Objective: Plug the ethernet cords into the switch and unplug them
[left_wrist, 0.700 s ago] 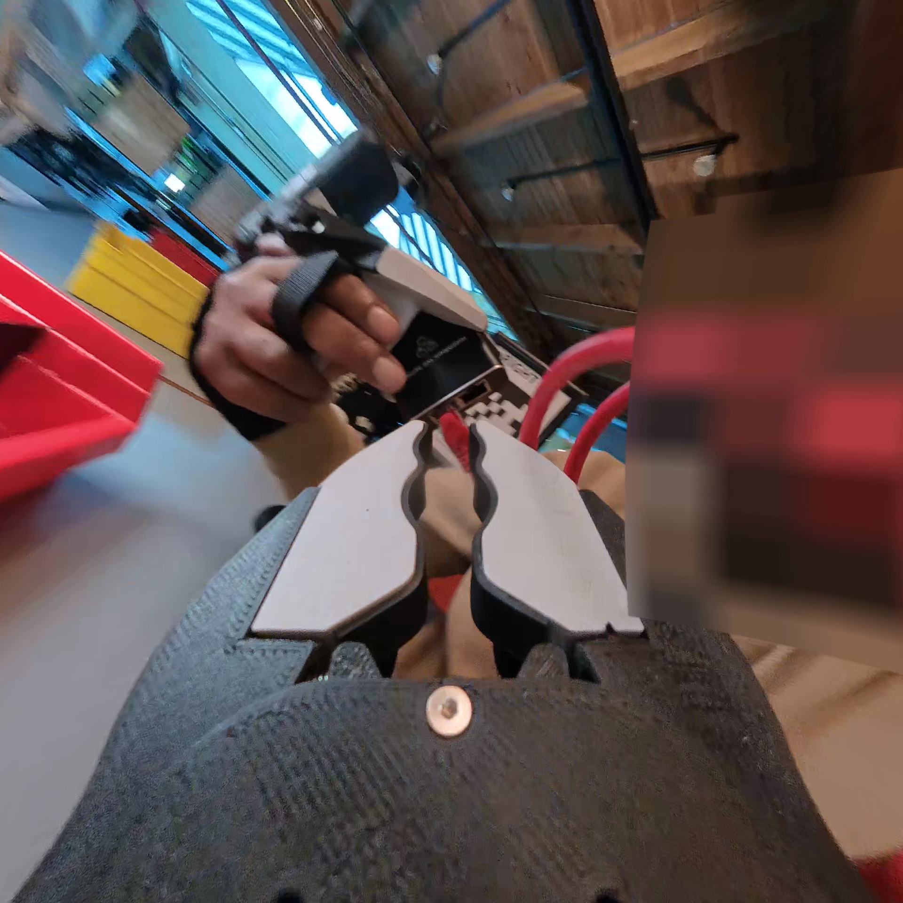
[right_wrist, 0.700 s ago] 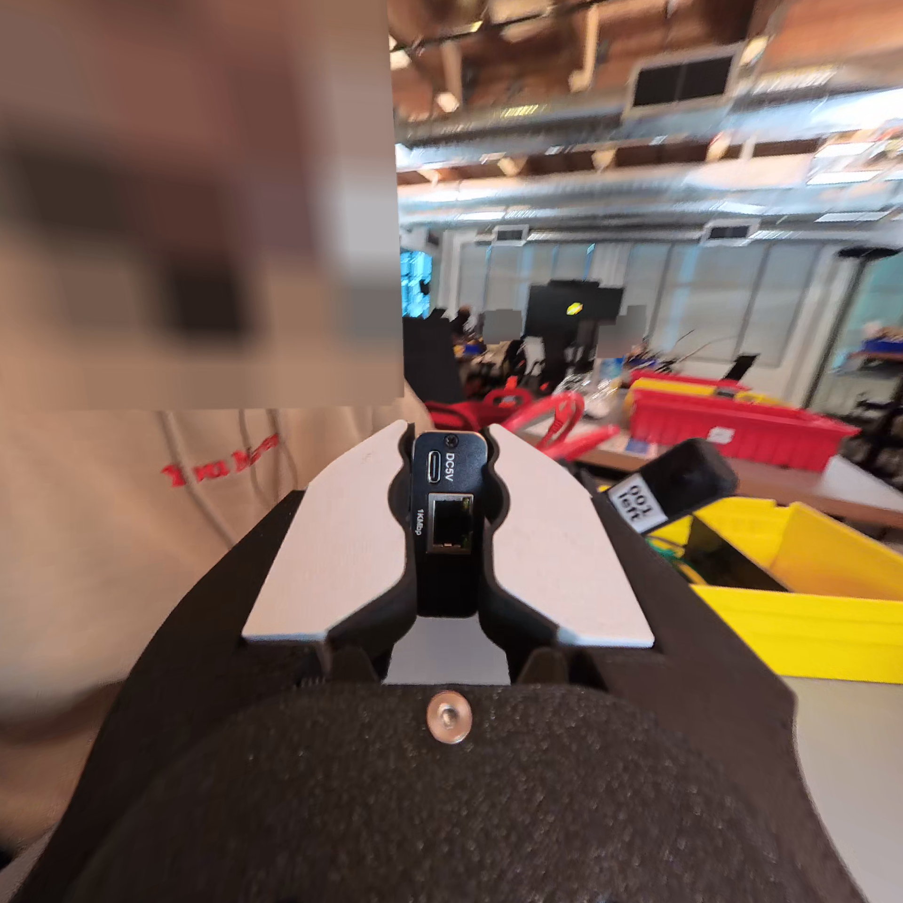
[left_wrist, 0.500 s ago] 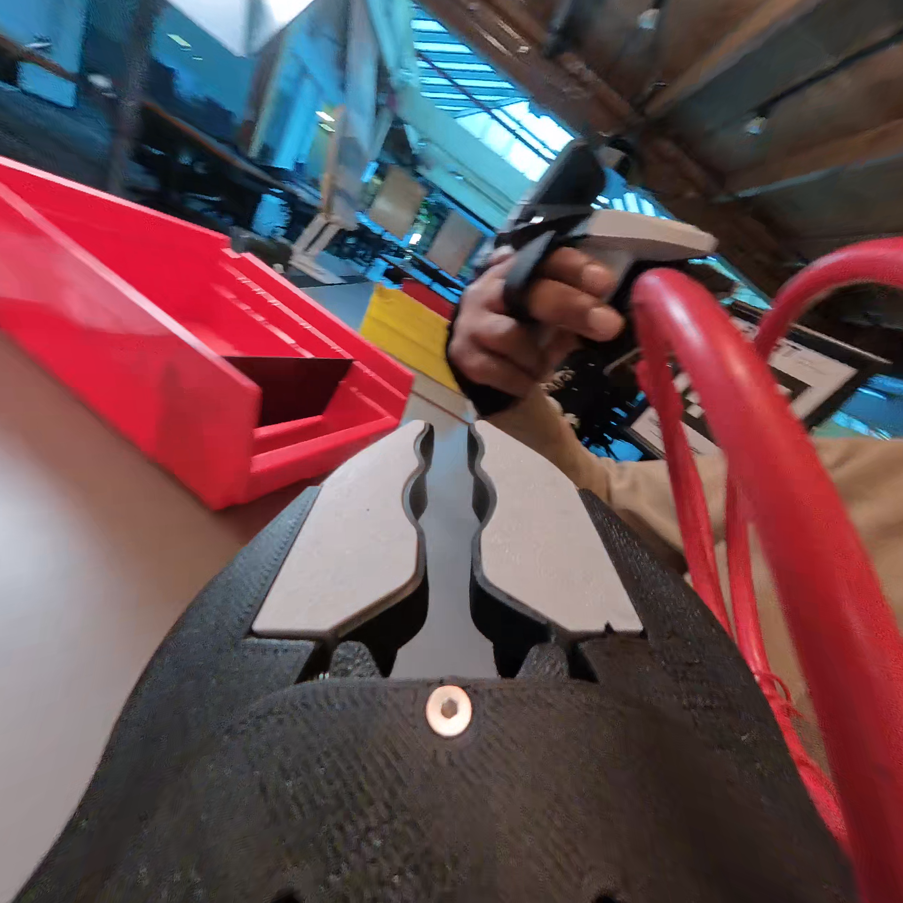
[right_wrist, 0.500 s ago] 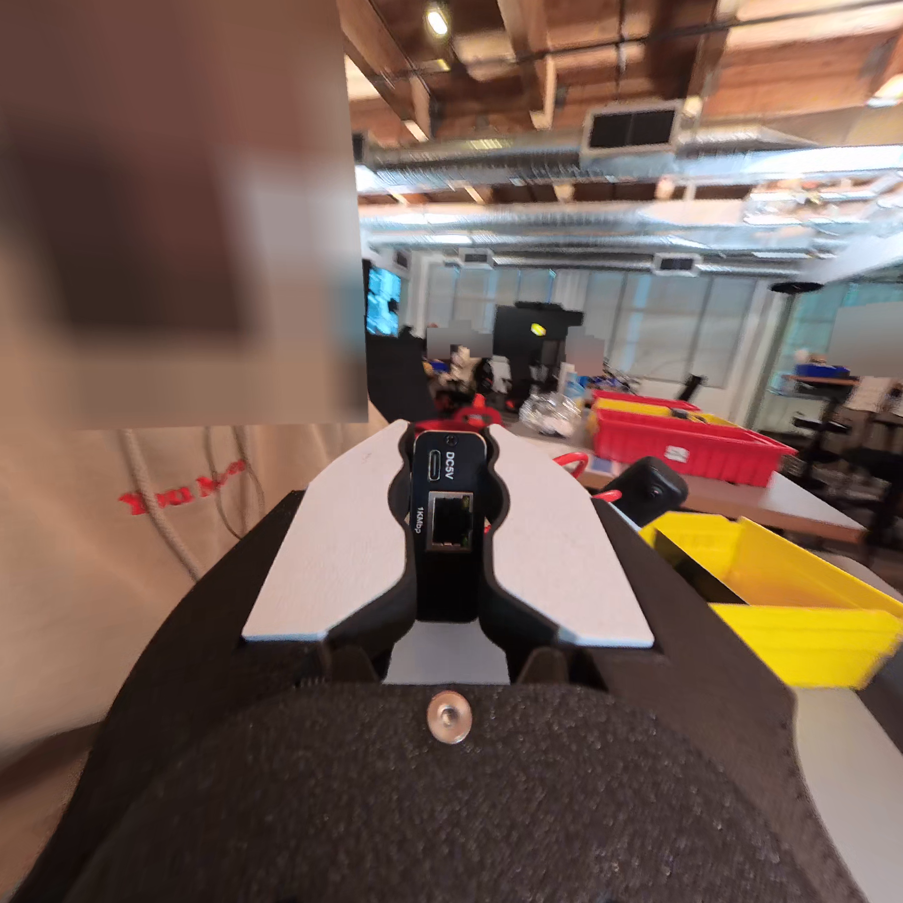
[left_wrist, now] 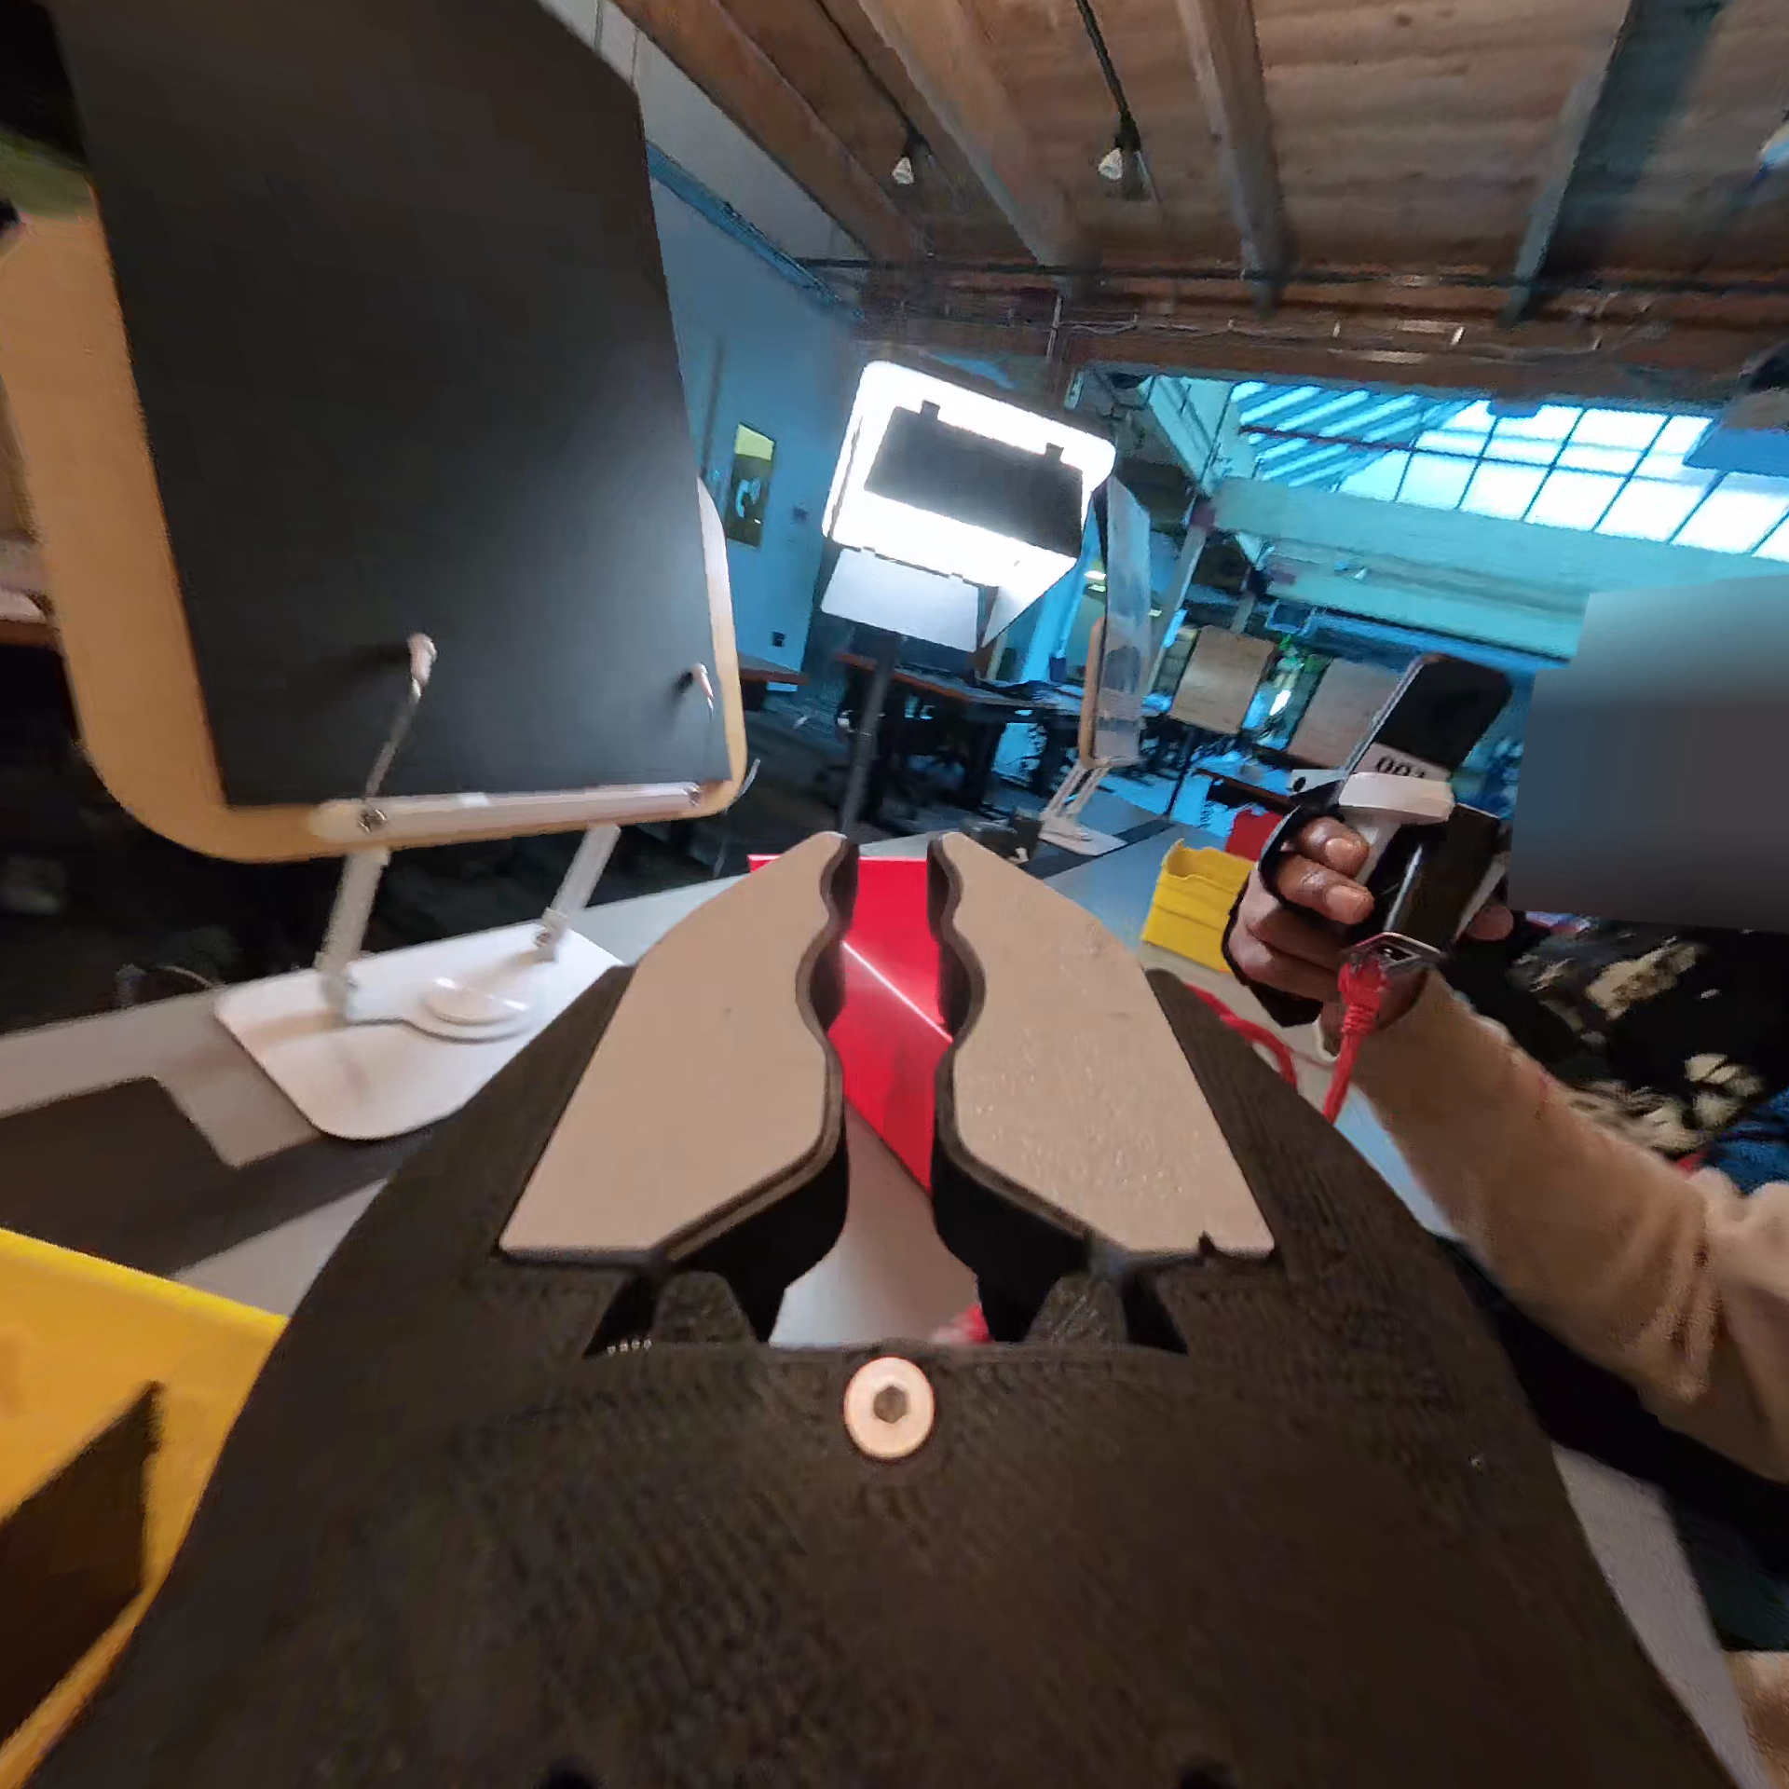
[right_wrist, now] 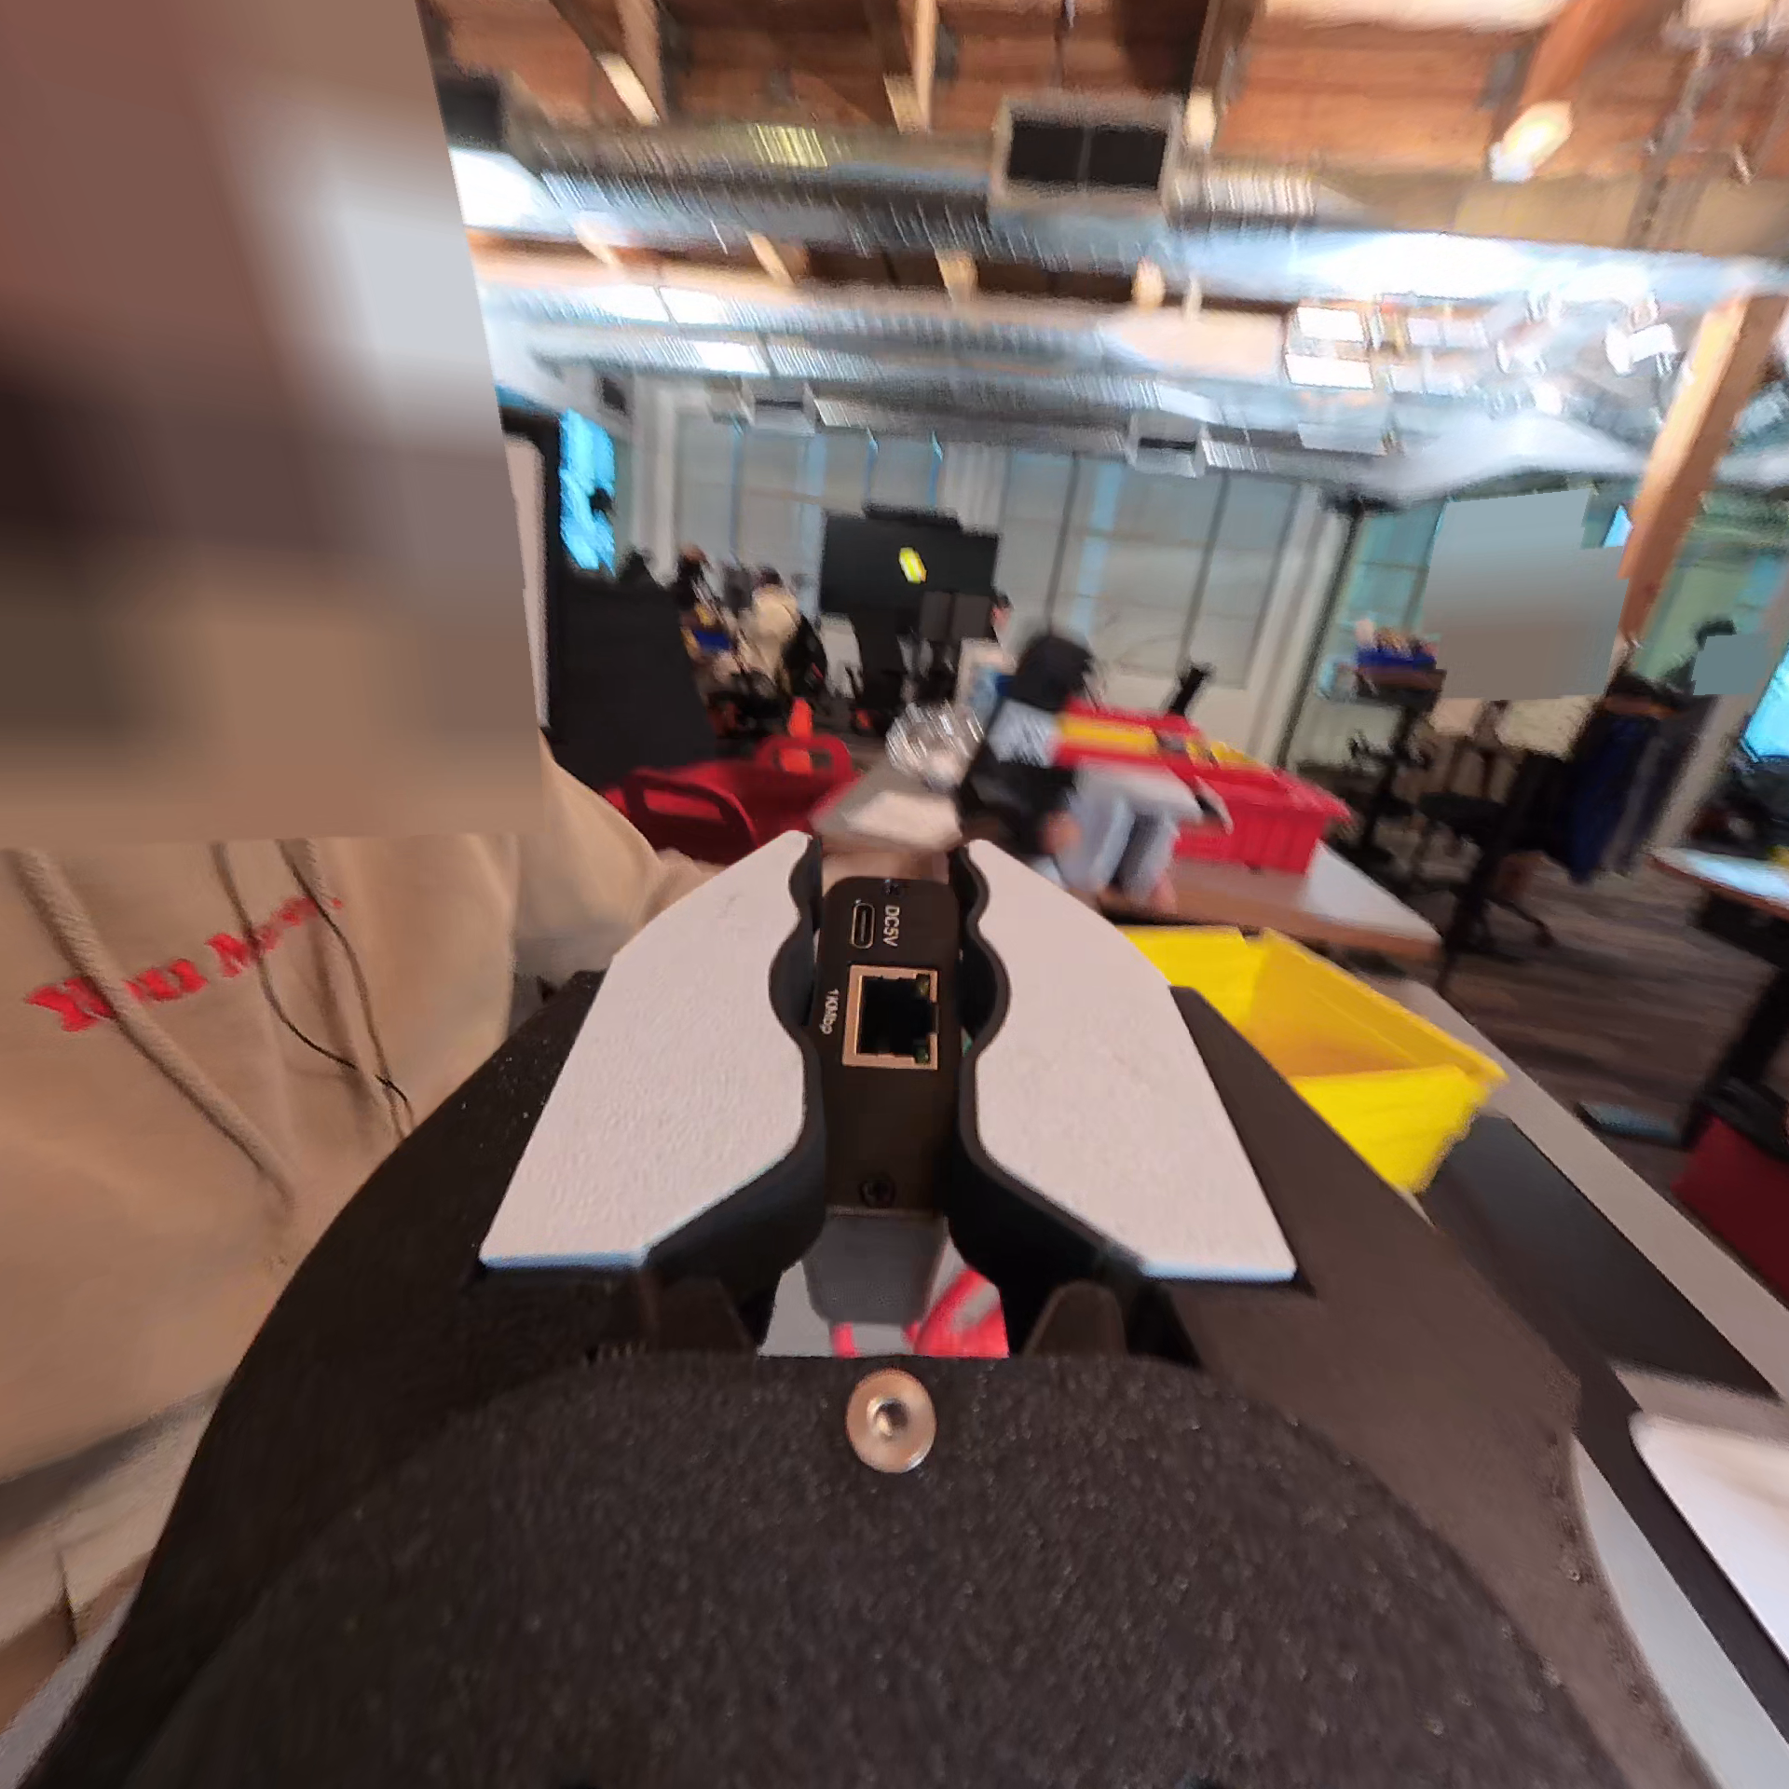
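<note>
Switch (right_wrist: 886, 1050), black and upright, sits clamped between the fingers of the right tool (right_wrist: 888, 862), its empty ethernet port facing the camera. In the left wrist view a red ethernet cord (left_wrist: 1360, 1007) stays plugged into its underside. Left tool (left_wrist: 888, 852) holds nothing, fingers slightly parted, a red bin (left_wrist: 886, 958) beyond on the worktop (left_wrist: 871, 1249).
</note>
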`<act>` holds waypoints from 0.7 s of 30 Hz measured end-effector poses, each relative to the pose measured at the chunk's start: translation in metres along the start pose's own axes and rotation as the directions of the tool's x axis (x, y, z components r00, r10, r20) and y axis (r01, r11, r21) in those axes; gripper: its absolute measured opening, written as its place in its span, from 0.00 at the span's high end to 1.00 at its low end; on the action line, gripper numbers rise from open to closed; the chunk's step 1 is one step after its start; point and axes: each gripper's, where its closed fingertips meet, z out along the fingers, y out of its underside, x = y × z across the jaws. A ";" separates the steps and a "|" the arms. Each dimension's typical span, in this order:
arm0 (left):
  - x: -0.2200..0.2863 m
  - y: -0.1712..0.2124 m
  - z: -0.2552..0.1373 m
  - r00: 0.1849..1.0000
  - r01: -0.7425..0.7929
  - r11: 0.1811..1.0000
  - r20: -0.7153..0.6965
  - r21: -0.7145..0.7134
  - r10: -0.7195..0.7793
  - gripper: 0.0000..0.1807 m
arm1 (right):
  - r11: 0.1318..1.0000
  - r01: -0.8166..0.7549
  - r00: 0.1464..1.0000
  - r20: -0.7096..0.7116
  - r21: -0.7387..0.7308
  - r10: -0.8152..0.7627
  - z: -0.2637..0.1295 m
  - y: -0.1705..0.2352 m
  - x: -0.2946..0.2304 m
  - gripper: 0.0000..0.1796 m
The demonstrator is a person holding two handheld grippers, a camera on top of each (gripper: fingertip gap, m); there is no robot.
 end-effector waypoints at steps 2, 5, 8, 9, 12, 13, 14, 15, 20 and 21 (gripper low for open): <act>0.022 -0.001 0.001 0.992 -0.112 0.992 -0.060 -0.052 0.109 0.92 | 0.997 -0.003 0.999 -0.036 -0.071 0.001 0.002 0.012 0.007 0.86; 0.075 0.042 0.018 0.955 -0.219 0.943 -0.253 -0.252 0.154 0.90 | 0.993 -0.037 0.998 -0.063 -0.115 0.030 0.007 0.026 0.014 0.86; 0.123 0.102 0.038 0.905 -0.287 0.879 -0.407 -0.380 0.119 0.84 | 0.991 -0.060 0.995 -0.087 -0.121 0.049 0.010 0.032 0.019 0.86; 0.133 0.124 0.044 0.895 -0.305 0.855 -0.433 -0.419 0.107 0.83 | 0.992 -0.065 0.994 -0.094 -0.109 0.055 0.011 0.031 0.020 0.86; 0.150 0.169 0.060 0.880 -0.352 0.813 -0.461 -0.465 0.117 0.79 | 0.993 -0.085 0.991 -0.109 -0.077 0.077 0.017 0.030 0.023 0.86; 0.152 0.174 0.065 0.880 -0.363 0.813 -0.453 -0.455 0.140 0.80 | 0.993 -0.089 0.991 -0.111 -0.078 0.080 0.020 0.031 0.023 0.86; 0.151 0.177 0.070 0.883 -0.375 0.811 -0.440 -0.449 0.165 0.82 | 0.993 -0.091 0.990 -0.119 -0.081 0.081 0.023 0.034 0.025 0.86; 0.149 0.178 0.074 0.883 -0.388 0.809 -0.429 -0.442 0.190 0.83 | 0.991 -0.097 0.988 -0.127 -0.087 0.086 0.026 0.036 0.027 0.86; 0.139 0.175 0.075 0.879 -0.415 0.793 -0.422 -0.446 0.222 0.95 | 0.987 -0.112 0.984 -0.154 -0.112 0.095 0.031 0.048 0.033 0.86; 0.135 0.173 0.073 0.877 -0.426 0.784 -0.420 -0.452 0.234 0.95 | 0.986 -0.110 0.982 -0.169 -0.124 0.088 0.029 0.048 0.035 0.86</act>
